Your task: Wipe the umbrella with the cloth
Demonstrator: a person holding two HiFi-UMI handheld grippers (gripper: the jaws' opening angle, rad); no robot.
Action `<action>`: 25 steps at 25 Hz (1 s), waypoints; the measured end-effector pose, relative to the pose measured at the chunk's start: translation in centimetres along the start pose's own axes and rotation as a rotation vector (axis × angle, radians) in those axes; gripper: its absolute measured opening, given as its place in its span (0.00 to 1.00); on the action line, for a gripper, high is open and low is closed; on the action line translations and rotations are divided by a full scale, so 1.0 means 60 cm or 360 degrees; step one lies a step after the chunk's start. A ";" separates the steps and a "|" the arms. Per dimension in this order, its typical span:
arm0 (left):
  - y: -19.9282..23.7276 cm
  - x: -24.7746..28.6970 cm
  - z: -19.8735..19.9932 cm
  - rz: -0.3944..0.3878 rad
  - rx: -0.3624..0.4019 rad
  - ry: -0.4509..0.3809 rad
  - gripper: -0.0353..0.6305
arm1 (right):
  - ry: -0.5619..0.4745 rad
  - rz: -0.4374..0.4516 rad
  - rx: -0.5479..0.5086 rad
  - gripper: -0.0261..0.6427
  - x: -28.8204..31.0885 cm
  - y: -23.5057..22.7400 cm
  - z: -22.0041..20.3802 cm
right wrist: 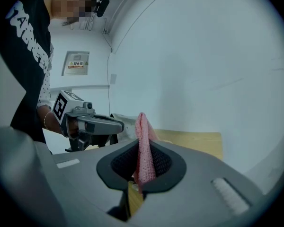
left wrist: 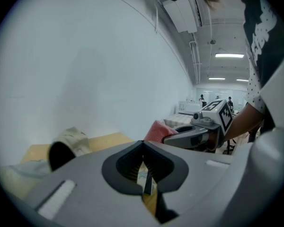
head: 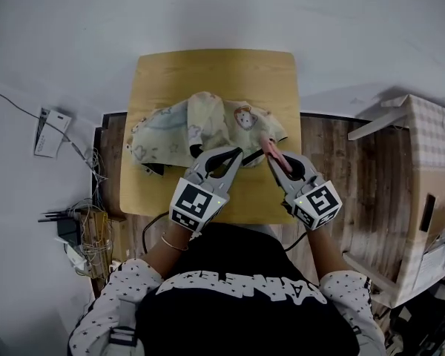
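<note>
A cream umbrella (head: pixel 208 127) with cartoon prints lies crumpled on the small wooden table (head: pixel 215 69). My left gripper (head: pixel 236 154) is at the umbrella's near right edge with its jaws together. In the left gripper view the left gripper (left wrist: pixel 143 148) shows a sliver of pale fabric in its slit; whether that fabric is pinched is unclear. The umbrella (left wrist: pixel 72 139) lies to its left. My right gripper (head: pixel 271 156) is close beside it, shut on a pink cloth (head: pixel 271 147). That cloth (right wrist: pixel 142 136) stands up folded between the right gripper's (right wrist: pixel 141 148) pads.
A large cardboard box (head: pixel 423 199) stands at the right. Cables and a power strip (head: pixel 74 236) lie on the floor at the left, with a white paper (head: pixel 50 132) above them. A white wall runs behind the table.
</note>
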State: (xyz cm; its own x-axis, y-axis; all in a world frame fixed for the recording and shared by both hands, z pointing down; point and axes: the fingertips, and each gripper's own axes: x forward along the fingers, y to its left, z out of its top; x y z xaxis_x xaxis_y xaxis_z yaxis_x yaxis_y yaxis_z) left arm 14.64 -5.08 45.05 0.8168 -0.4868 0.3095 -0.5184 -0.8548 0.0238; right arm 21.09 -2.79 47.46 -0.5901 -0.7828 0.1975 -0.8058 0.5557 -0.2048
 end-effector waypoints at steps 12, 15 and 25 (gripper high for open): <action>0.148 -0.175 0.029 0.0348 0.0036 -0.0192 0.11 | -0.0056 0.0024 -0.0118 0.09 0.103 0.050 0.093; 0.213 -0.216 0.010 0.0442 -0.0034 -0.0172 0.14 | -0.0098 -0.0040 -0.0150 0.09 0.129 0.057 0.126; 0.354 -0.301 -0.112 0.0497 -0.0203 0.0106 0.30 | -0.0233 -0.0101 -0.0220 0.09 0.210 0.128 0.228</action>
State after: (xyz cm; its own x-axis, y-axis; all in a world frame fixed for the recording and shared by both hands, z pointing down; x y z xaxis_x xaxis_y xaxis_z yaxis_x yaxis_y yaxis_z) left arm -12.80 -13.24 46.36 0.5974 -0.7053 0.3817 -0.7720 -0.6346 0.0357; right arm 8.18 -12.23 35.28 -0.5323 -0.8442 0.0622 -0.8463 0.5292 -0.0609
